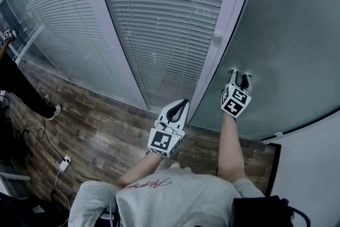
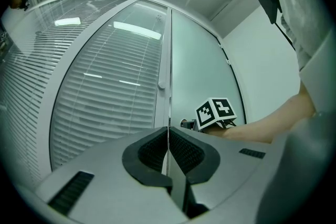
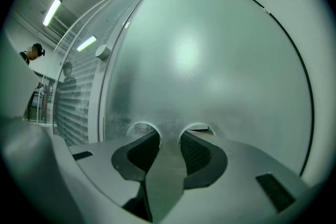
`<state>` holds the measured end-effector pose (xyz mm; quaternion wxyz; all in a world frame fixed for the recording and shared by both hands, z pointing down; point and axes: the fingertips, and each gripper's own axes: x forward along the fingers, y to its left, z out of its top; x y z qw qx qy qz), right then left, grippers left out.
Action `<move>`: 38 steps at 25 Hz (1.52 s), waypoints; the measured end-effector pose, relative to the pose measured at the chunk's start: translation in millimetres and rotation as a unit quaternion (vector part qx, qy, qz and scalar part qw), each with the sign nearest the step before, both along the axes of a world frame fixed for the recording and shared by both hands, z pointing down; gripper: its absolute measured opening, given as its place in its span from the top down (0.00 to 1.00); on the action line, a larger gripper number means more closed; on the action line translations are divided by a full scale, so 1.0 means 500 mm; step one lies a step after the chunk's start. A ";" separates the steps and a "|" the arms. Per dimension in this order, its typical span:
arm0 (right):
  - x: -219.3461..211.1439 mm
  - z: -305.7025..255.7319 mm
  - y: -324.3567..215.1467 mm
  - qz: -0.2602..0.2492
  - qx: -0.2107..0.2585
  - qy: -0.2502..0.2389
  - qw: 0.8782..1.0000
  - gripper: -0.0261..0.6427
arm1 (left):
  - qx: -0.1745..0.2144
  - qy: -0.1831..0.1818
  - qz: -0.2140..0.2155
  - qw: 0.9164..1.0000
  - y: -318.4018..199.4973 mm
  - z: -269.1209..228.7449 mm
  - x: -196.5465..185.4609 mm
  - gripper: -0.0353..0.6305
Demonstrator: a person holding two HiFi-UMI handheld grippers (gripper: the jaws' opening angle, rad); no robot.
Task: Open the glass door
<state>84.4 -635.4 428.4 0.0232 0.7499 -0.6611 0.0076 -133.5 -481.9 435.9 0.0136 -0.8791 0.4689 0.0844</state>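
Observation:
The frosted glass door (image 1: 287, 34) fills the right of the head view, next to a white frame post (image 1: 226, 13) that carries a small round knob (image 1: 217, 36). My right gripper (image 1: 239, 74) points at the door, its fingertips against the frosted pane. In the right gripper view its jaws (image 3: 169, 134) stand apart with nothing between them, and two clear round spots show on the glass (image 3: 210, 60) at the tips. My left gripper (image 1: 184, 102) hangs lower, near the foot of the post. Its jaws (image 2: 168, 131) are shut and empty, aimed at the door's edge (image 2: 169, 60).
A glazed panel with slatted blinds (image 1: 164, 24) stands left of the post. The floor is wood plank (image 1: 101, 130), with a cable and a white adapter (image 1: 65, 162) on it. A person's legs (image 1: 21, 87) are at the far left. A white wall (image 1: 313, 167) closes the right.

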 end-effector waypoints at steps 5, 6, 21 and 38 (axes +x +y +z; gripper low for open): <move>-0.011 -0.007 0.034 -0.004 0.008 0.000 1.000 0.76 | 0.002 0.009 0.003 1.000 0.012 -0.009 0.004 0.92; -0.013 -0.006 0.044 -0.004 0.009 0.000 1.000 0.77 | -0.001 0.011 0.007 1.000 0.015 -0.010 0.009 0.92; -0.025 -0.008 0.057 -0.060 -0.028 0.000 0.998 0.77 | 0.010 0.011 0.023 1.000 0.055 -0.028 0.049 0.92; -0.034 -0.015 0.163 -0.055 -0.002 -0.011 0.998 0.78 | 0.015 0.009 0.034 0.999 0.105 -0.034 0.064 0.92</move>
